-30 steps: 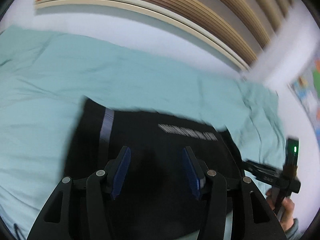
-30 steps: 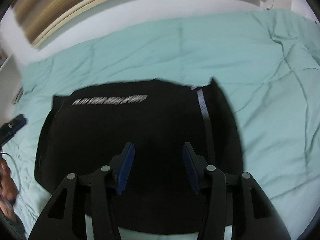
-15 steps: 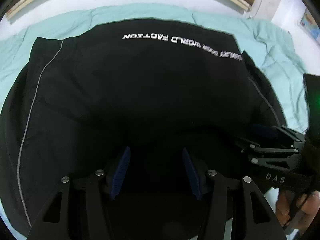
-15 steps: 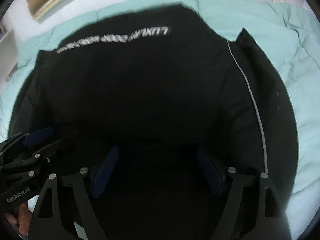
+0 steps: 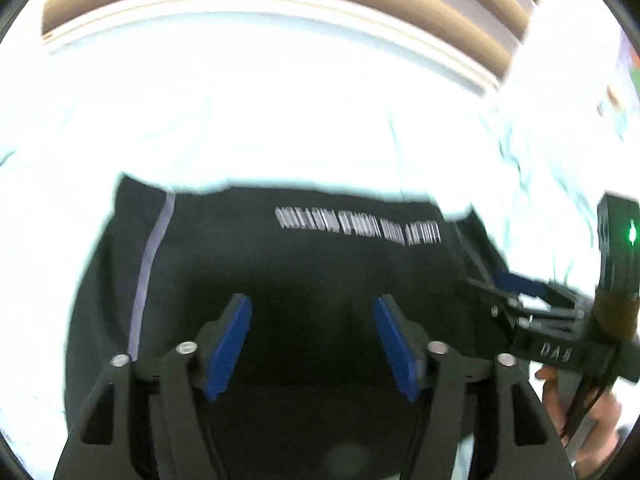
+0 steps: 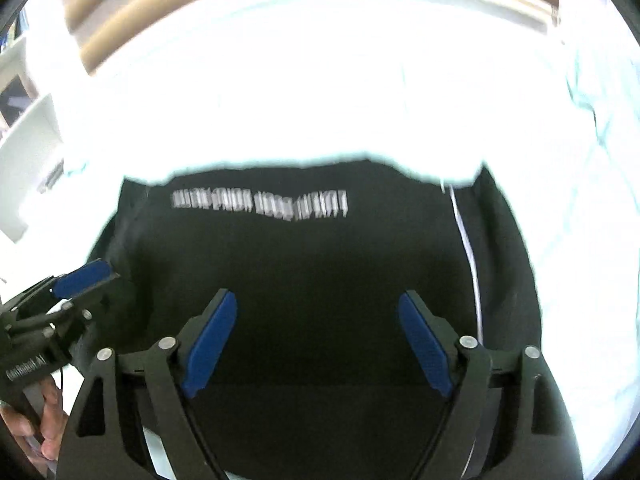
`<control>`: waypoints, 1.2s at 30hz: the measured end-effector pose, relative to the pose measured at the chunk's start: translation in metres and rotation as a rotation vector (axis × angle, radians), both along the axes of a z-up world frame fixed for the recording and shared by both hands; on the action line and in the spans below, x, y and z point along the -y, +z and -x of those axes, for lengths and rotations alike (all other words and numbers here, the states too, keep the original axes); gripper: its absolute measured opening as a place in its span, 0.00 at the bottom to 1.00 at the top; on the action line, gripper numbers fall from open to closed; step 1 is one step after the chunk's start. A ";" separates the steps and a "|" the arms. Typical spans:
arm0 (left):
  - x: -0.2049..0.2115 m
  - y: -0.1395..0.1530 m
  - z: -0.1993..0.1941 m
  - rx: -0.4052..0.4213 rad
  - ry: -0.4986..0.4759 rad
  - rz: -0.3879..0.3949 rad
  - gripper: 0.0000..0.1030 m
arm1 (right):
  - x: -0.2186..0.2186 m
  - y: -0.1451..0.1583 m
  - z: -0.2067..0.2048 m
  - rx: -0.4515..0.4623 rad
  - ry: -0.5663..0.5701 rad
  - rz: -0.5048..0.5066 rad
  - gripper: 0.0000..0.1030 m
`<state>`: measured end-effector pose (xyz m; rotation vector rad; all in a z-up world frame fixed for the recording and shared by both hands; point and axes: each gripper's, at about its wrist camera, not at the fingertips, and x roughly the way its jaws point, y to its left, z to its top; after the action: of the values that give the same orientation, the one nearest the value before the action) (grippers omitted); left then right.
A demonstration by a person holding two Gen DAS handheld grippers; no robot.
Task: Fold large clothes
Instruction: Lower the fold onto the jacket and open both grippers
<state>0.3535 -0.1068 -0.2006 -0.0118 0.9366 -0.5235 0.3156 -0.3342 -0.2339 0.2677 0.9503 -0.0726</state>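
While both views are smeared and the bed is blown out to white, the main layout reads well enough.

Left wrist view: left gripper has its jaws spread wide, nothing between the blue pads. Black garment lies on the bed directly ahead of and beneath the jaws, running out past both of them. White lettering sits beyond the jaw tips near the garment's far edge; a pale stripe runs along the fabric outside the left-hand jaw. Right gripper enters from beyond the right-hand jaw, at the garment's side edge; whether it holds cloth cannot be told from here.

Right wrist view: right gripper jaws also spread, empty, hanging over the dark cloth. Lettering lies ahead of the tips, a thin white stripe just outside the right-hand jaw. Left gripper shows past the left-hand jaw at the garment's side edge.

Risks, as judged: with neither pair of jaws clearly on fabric, closing mid-panel would likely pinch one layer only, or bunch the cloth, and the fold would drag crooked. Black-on-black layers hide edges, so a hem could be missed. Uneven grips on the two sides would skew the fold line. Soft bedding may ride up with the garment if the jaws bite too deep.
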 end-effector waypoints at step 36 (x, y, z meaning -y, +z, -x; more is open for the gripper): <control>-0.111 -0.027 0.007 -0.165 0.163 -0.092 0.88 | 0.055 -0.034 0.065 -0.093 -0.070 -0.064 0.96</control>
<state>0.3467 0.0038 -0.2280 -0.0481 1.1100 -0.3318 0.2503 -0.3893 -0.2682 0.3592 1.0374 -0.1196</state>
